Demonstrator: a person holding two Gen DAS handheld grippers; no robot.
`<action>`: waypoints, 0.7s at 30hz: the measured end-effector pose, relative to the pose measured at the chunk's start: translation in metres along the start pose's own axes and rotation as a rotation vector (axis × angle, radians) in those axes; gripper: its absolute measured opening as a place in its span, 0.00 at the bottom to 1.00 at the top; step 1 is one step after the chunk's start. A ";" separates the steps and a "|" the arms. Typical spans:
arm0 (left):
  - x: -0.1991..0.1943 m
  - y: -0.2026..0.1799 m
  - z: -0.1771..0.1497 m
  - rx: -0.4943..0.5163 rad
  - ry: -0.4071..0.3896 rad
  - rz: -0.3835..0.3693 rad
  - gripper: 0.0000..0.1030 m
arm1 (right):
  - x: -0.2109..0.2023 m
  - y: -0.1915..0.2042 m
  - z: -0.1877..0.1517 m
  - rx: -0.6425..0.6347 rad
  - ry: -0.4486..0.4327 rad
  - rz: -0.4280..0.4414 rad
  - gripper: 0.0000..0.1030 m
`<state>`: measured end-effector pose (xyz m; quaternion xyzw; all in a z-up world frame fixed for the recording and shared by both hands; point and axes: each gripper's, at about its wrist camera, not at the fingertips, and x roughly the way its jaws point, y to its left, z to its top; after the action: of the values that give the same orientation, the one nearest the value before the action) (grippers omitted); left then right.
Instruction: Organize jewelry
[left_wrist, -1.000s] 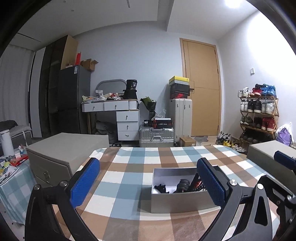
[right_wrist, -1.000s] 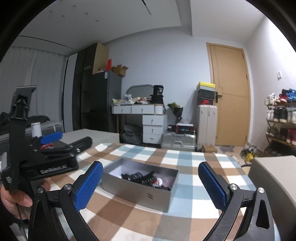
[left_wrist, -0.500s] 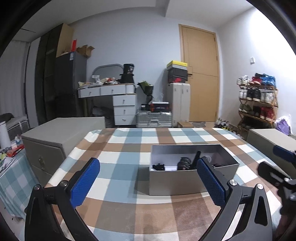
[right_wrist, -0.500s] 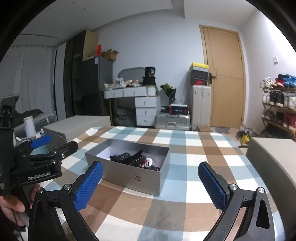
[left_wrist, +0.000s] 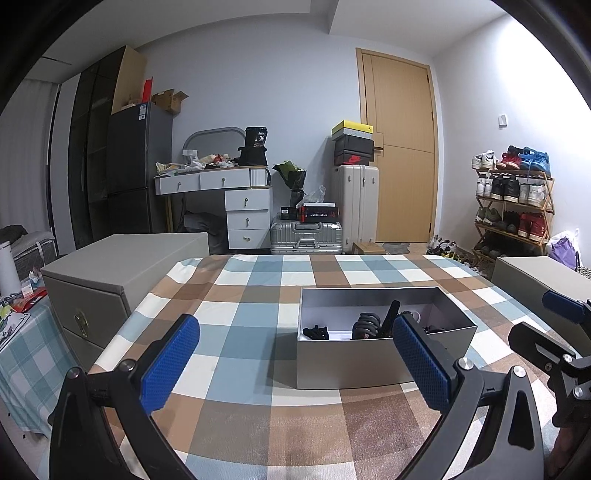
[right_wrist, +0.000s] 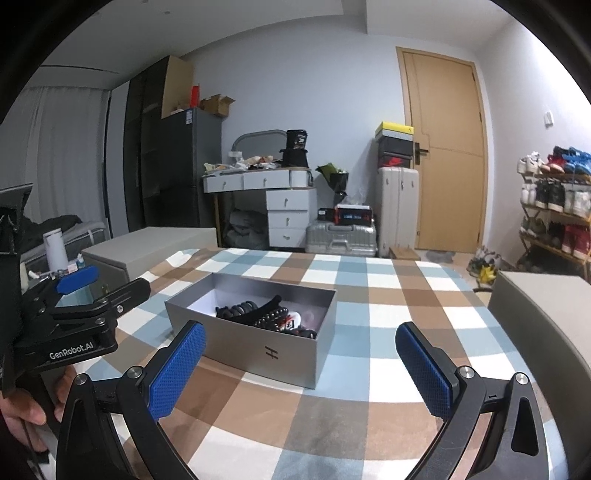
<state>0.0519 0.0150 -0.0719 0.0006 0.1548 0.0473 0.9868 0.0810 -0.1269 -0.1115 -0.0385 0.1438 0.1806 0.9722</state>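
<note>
Left gripper (left_wrist: 295, 354) is being held low over the checked tablecloth (left_wrist: 243, 325), with its blue pads wide apart and nothing between them. It is being pointed at the grey box (left_wrist: 369, 365), which is sitting on the cloth just ahead and a bit to the right. Dark jewelry pieces (left_wrist: 365, 325) are being kept inside that box in a jumbled pile, likely so they can be picked out one at a time. From the other side, the right gripper (right_wrist: 301, 363) is being held wide apart too, and nothing is being gripped by it. It is being aimed past the near corner of the box, with the jewelry lying just ahead of its left pad. Both tools are probably being kept spread so a piece can be reached for soon. Big grey cases (right_wrist: 546, 317) are being left beside the table, perhaps for sorted things.
</note>
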 end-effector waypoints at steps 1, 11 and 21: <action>0.000 0.000 0.000 0.000 0.000 0.000 0.99 | 0.000 0.000 0.000 -0.001 -0.001 0.000 1.00; -0.002 -0.001 0.001 0.000 0.000 0.000 0.99 | 0.000 -0.001 0.000 0.000 -0.010 0.003 1.00; 0.000 0.000 0.000 0.000 0.000 0.000 0.99 | 0.000 -0.001 0.000 0.000 -0.011 0.003 1.00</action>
<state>0.0522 0.0151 -0.0721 0.0005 0.1550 0.0473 0.9868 0.0816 -0.1277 -0.1111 -0.0375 0.1386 0.1823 0.9727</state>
